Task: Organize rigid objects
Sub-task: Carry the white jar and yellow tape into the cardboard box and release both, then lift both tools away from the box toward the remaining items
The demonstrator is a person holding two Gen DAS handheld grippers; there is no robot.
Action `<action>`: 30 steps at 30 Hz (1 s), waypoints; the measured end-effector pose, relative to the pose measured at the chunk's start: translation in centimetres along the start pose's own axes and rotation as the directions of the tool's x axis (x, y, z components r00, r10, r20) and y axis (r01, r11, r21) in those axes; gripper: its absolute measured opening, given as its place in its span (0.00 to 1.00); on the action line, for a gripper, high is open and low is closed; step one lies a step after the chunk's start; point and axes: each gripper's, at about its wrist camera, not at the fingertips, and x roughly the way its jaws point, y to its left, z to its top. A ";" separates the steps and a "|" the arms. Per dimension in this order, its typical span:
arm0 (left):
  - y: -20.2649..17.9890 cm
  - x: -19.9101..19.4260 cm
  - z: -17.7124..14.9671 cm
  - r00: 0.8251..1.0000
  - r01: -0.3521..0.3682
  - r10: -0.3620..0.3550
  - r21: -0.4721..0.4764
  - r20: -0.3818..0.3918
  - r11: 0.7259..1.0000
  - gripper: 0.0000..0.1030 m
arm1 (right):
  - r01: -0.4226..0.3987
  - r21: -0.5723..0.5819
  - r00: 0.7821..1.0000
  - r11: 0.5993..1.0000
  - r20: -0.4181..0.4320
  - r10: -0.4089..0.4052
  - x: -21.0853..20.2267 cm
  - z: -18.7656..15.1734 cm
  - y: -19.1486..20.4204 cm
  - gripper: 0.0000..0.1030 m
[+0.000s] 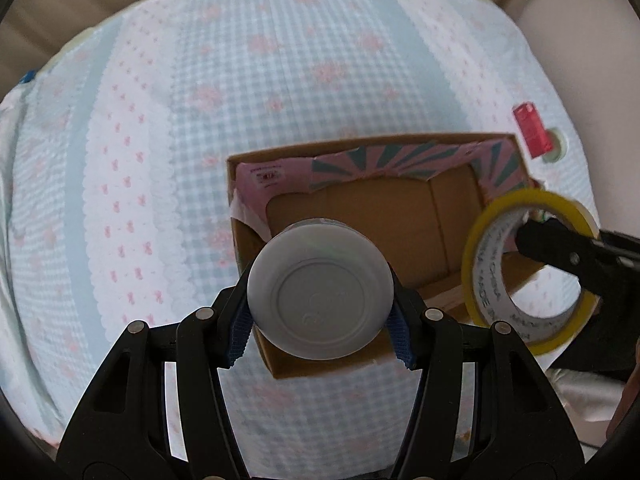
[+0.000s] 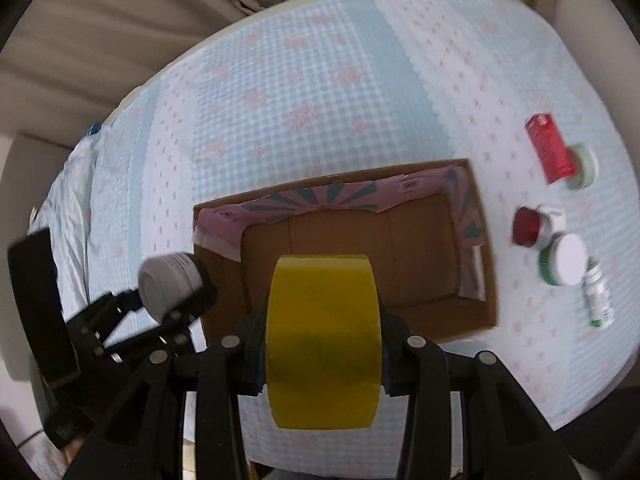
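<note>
Left wrist view. We see the left gripper (image 1: 320, 300) with its jaws clamped on a white jar (image 1: 319, 288), one blue pad on each side of the jar's body. The jar's round base faces the camera. The jar hangs above the near left part of an open cardboard box (image 1: 404, 208). The box interior is bare brown cardboard, with pink and teal patterned paper folded over its far and side walls. The box rests on a surface covered by a blue gingham cloth (image 1: 200, 120) with pink prints. At the right edge, the right gripper (image 1: 560, 244) reaches through the core of a yellow tape roll (image 1: 532, 268), held above the box's right wall. A red carton (image 1: 532, 130) lies beyond the box.

Right wrist view. The right gripper (image 2: 324, 340) has its jaws clamped on the yellow tape roll (image 2: 323, 340), whose outer face fills the centre of the frame above the near wall of the cardboard box (image 2: 352, 240). At left, the left gripper (image 2: 176, 300) carries the white jar (image 2: 170, 280) over the box's left wall. To the right of the box, on the cloth (image 2: 320, 80), lie the red carton (image 2: 550, 152), a red-capped item (image 2: 528, 226), a white-lidded green jar (image 2: 562, 260) and a small bottle (image 2: 598, 296); motion blur makes these hard to identify more closely.
</note>
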 end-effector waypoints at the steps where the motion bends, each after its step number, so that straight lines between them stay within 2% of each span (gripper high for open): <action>1: 0.0 0.7 0.1 1.000 -0.006 0.006 0.010 -0.011 1.000 0.52 | 0.004 0.007 1.000 1.000 -0.006 -0.004 0.7 0.2 0.0 0.37; 11: -0.8 5.7 2.0 0.996 -0.015 0.022 0.087 -0.089 0.996 0.52 | 0.046 0.102 0.992 0.994 -0.122 -0.033 8.5 3.9 -1.9 0.37; 19: -2.8 7.8 2.6 0.991 -0.010 0.029 0.151 -0.127 0.988 0.52 | 0.071 0.109 0.983 0.991 -0.179 -0.051 11.0 4.5 -3.3 0.37; 20: -2.9 7.9 2.7 0.991 -0.006 0.027 0.156 -0.133 0.988 0.54 | 0.068 0.120 0.984 0.990 -0.175 -0.046 11.1 4.6 -3.6 0.37; 21: -3.0 7.8 2.8 0.991 0.001 0.020 0.159 -0.129 0.987 0.74 | 0.057 0.131 0.986 0.990 -0.161 -0.035 11.1 4.6 -3.8 0.38; 22: -3.1 7.6 3.0 0.993 0.006 0.013 0.159 -0.117 0.987 0.99 | 0.042 0.146 0.990 0.988 -0.141 -0.021 10.9 4.7 -4.0 0.41; 24: -3.1 7.2 3.2 0.995 0.017 -0.002 0.150 -0.100 0.988 1.00 | 0.034 0.164 0.993 0.986 -0.118 -0.014 10.7 4.8 -4.1 0.70; 25: -3.0 7.3 3.3 0.995 0.020 -0.006 0.143 -0.103 0.989 1.00 | 0.034 0.168 0.992 0.985 -0.123 -0.014 10.7 4.8 -4.2 1.00; 30: -2.6 7.9 3.0 0.992 0.007 0.009 0.127 -0.123 0.992 1.00 | 0.038 0.157 0.992 0.987 -0.124 -0.018 9.7 4.8 -5.1 1.00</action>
